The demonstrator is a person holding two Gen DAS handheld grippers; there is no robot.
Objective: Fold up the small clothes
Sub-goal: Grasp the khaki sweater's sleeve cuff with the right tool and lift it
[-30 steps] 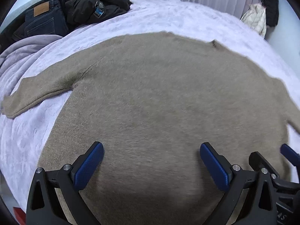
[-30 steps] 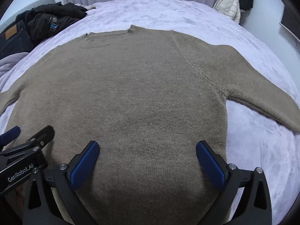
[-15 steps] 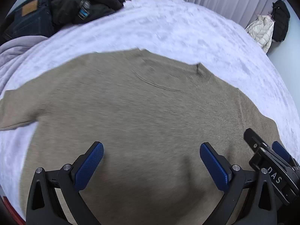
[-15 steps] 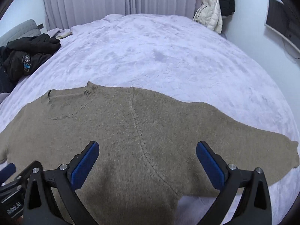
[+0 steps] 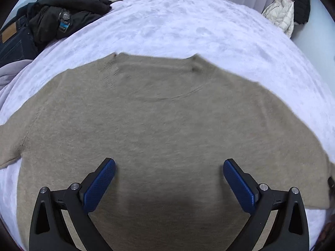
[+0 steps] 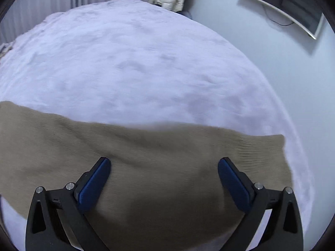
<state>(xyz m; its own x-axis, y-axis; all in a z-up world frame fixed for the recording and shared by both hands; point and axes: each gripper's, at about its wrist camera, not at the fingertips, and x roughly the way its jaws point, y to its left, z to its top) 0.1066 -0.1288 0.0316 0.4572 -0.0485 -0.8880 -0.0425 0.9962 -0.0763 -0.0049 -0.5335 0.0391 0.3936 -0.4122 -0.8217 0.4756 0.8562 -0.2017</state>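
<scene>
Since half a second ago, you are swinging your right claw (image 6: 164, 167) away to the right, so its camera is now looking along the right sleeve (image 6: 188, 152) to the ribbed cuff (image 6: 266, 148) instead of at the shoulder seam, while your left claw (image 5: 168, 168) is sliding forward over the chest toward the neckline (image 5: 155, 62). Both claws are standing wide, with the blue pads far apart and nothing between them; they are hanging above the knit, and whether they are touching it I cannot tell. The beige sweater (image 5: 159, 125) is lying spread flat on the lilac bedspread (image 5: 188, 27), collar pointing to the far side, and the right sleeve is stretching out sideways almost to the bed's edge. I am judging that the folding itself is not yet begun: no sleeve is turned in and no crease is showing on the body, only the laying-out is done. What is remaining is everything: bringing each sleeve across the body, then folding the body. A pile of dark clothes (image 5: 62, 18) is waiting at the far left corner of the bed.
</scene>
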